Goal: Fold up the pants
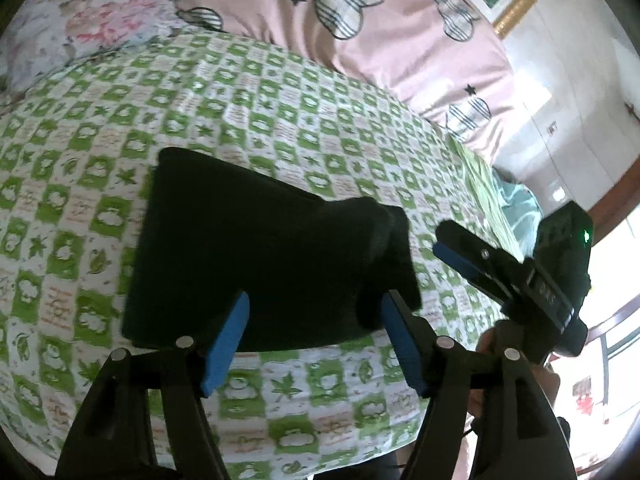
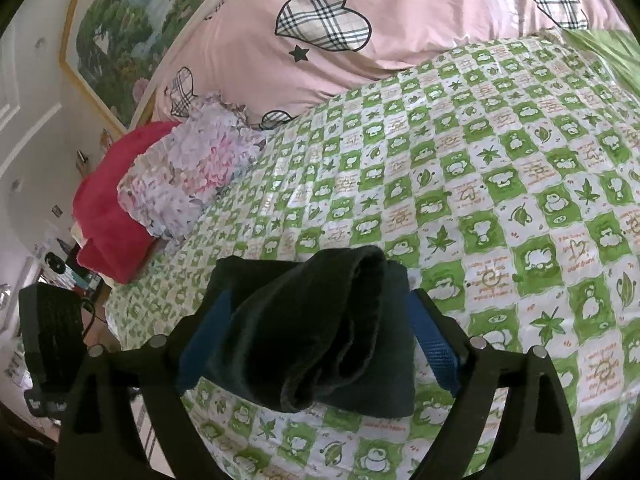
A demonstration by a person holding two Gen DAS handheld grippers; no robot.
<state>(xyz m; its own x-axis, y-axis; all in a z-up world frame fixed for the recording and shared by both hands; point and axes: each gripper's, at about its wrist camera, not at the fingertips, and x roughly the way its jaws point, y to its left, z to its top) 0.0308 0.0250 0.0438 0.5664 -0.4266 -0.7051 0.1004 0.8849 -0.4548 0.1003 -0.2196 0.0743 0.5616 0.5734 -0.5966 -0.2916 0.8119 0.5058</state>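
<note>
The black pants (image 1: 256, 248) lie folded into a compact bundle on the green-and-white checked bedspread (image 1: 320, 128). My left gripper (image 1: 314, 304) is open, its blue pads on either side of the bundle's near edge. My right gripper (image 2: 318, 304) is also open, its blue pads straddling the bundle (image 2: 320, 328), whose top layer bulges up in a rolled fold. The right gripper also shows in the left wrist view (image 1: 472, 256), beside the bundle's right end.
A pink duvet with plaid hearts (image 2: 320, 40) lies heaped at the back of the bed. A floral pillow (image 2: 188, 176) and a red blanket (image 2: 108, 216) sit at the bed's left side. A framed painting (image 2: 120, 32) hangs on the wall.
</note>
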